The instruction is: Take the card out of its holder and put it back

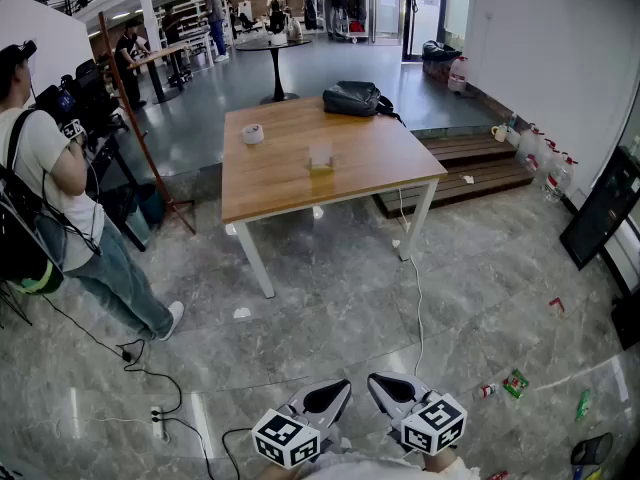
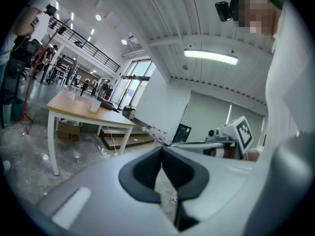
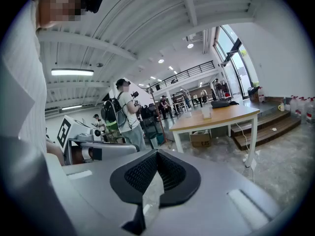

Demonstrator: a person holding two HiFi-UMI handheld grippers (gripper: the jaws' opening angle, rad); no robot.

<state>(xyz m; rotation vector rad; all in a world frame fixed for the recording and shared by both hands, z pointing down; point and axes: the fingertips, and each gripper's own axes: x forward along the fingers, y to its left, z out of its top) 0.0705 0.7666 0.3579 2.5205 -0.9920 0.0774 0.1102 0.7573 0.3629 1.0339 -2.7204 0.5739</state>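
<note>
A clear card holder with a pale card (image 1: 320, 157) stands near the middle of the wooden table (image 1: 380, 158), a few steps ahead of me. It appears small in the left gripper view (image 2: 94, 105) and in the right gripper view (image 3: 206, 112). My left gripper (image 1: 343, 385) and right gripper (image 1: 373, 379) are held side by side low against my body, far from the table. Both are shut with nothing between the jaws, as the left gripper (image 2: 161, 149) and right gripper (image 3: 157, 153) show in their own views.
On the table lie a roll of tape (image 1: 253, 134) and a black bag (image 1: 352, 98). A person with a backpack (image 1: 55, 203) stands left of it. Cables (image 1: 417, 298) and a power strip (image 1: 158, 423) lie on the marble floor; wooden steps (image 1: 470, 163) and bottles sit to the right.
</note>
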